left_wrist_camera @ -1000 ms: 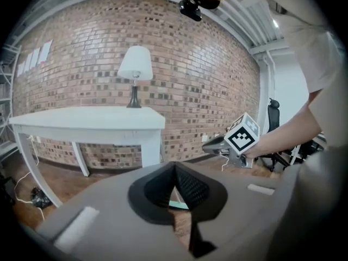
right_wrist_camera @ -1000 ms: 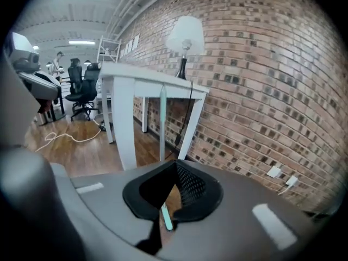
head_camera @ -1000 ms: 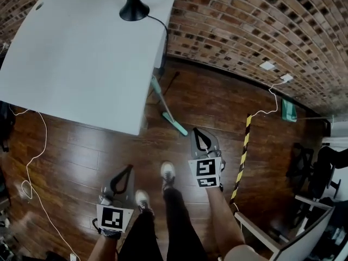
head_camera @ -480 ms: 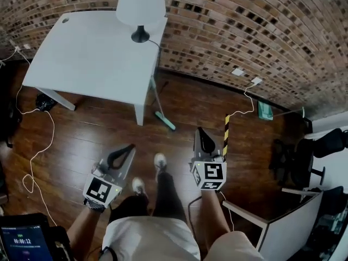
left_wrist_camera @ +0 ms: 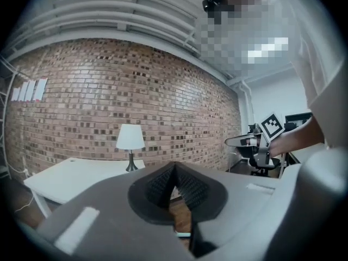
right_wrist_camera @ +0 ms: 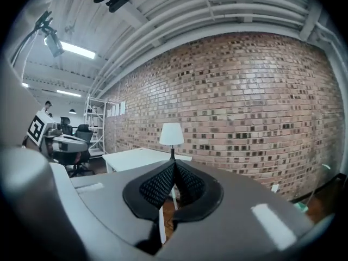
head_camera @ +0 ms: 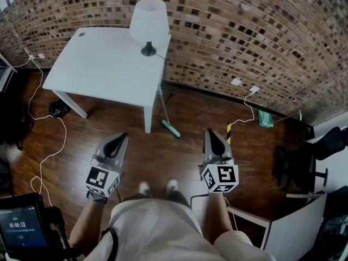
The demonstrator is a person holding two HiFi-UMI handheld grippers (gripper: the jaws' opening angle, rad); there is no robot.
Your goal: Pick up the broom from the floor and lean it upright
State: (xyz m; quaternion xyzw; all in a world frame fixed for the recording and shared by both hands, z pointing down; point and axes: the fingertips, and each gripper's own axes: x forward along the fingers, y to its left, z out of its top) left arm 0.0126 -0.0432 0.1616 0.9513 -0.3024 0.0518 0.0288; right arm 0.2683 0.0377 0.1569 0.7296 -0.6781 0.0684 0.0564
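Height has been gained on both sides as the person straightens up: left gripper (head_camera: 118,141) and right gripper (head_camera: 211,135) hang with jaws together and empty, well apart from the broom (head_camera: 170,128), which leans upright against the white worktop (head_camera: 103,64), so the task looks done

Broom (head_camera: 170,128), thin pale handle and teal head, leaning near upright against the white tabletop's (head_camera: 103,64) right edge, head resting on the wooden floor (head_camera: 179,154).
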